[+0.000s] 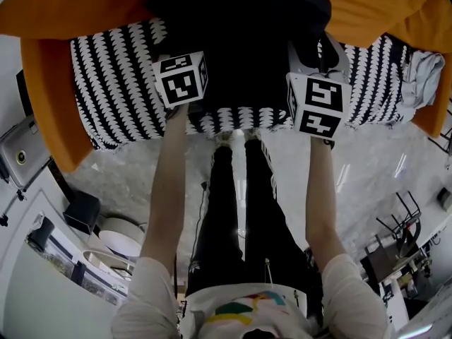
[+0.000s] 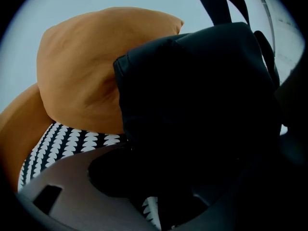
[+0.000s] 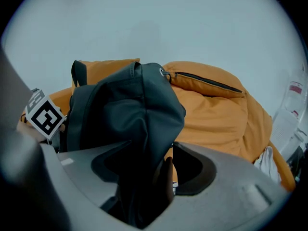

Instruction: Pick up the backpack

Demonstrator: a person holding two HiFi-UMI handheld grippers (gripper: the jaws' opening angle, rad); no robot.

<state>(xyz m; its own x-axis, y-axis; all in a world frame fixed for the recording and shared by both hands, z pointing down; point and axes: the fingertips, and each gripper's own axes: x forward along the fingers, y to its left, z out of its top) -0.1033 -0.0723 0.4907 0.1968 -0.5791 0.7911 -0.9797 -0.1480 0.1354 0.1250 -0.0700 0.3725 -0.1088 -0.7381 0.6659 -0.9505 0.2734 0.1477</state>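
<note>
A black backpack point(image 1: 240, 41) stands on the black-and-white patterned seat point(image 1: 113, 83) of an orange sofa, leaning against its orange back cushions point(image 3: 211, 109). My left gripper point(image 1: 182, 78) is at the backpack's left side and my right gripper point(image 1: 316, 103) at its right side. In the left gripper view the backpack point(image 2: 202, 90) fills the space between the wide jaws of the left gripper point(image 2: 159, 182). In the right gripper view a fold of the backpack point(image 3: 125, 114) hangs between the spread jaws of the right gripper point(image 3: 144, 177), with a gap on its right. Both grippers stand open.
An orange cushion point(image 2: 82, 76) lies left of the backpack. A pale cloth point(image 1: 420, 76) is bunched at the sofa's right end. The person's legs point(image 1: 240, 210) stand in front of the seat. On the floor are a black box point(image 1: 81, 210) and a round white object point(image 1: 120, 235).
</note>
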